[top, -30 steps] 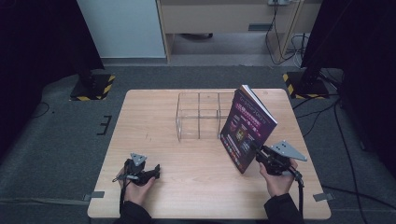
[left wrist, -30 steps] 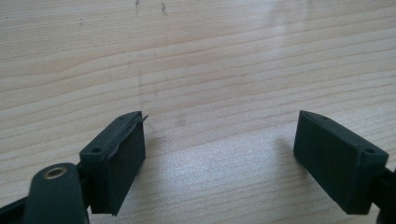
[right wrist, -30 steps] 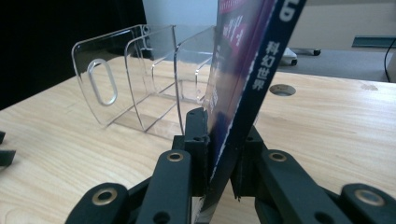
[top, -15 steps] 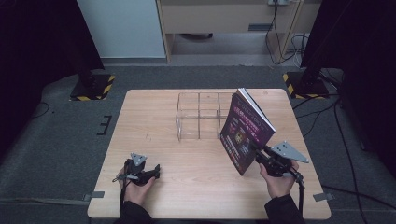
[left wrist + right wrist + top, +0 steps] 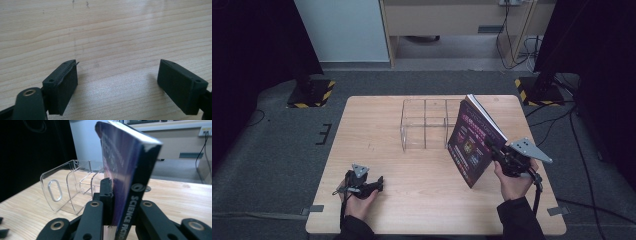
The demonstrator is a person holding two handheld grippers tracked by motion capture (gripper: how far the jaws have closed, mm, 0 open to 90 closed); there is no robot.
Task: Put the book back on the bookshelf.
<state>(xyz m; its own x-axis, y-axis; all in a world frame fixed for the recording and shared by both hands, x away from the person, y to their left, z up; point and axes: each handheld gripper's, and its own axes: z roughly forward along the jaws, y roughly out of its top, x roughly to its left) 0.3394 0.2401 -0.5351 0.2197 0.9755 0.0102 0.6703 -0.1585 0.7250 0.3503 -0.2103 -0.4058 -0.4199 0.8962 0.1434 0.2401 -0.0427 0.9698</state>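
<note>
Right gripper [image 5: 496, 154]: clamped on the book [image 5: 473, 140] — held upright, tilted, just beside the clear rack [image 5: 424, 125].
Left gripper [image 5: 117, 82]: jaws wide, empty, low over the table [image 5: 377, 125].
Doing it well: probably square the book to a slot — then lower it slowly.

Book [image 5: 130, 170] spine: "SCIENCE FICTIO…", rest hidden by gripper. Cover text too blurred.

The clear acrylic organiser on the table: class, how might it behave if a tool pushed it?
The clear organiser looks thin-walled and hollow, so probably light and stiff. On the smooth wooden table it would likely slide rather than tip, given its low, wide shape. Its glossy walls may be slippery to grip.
</note>
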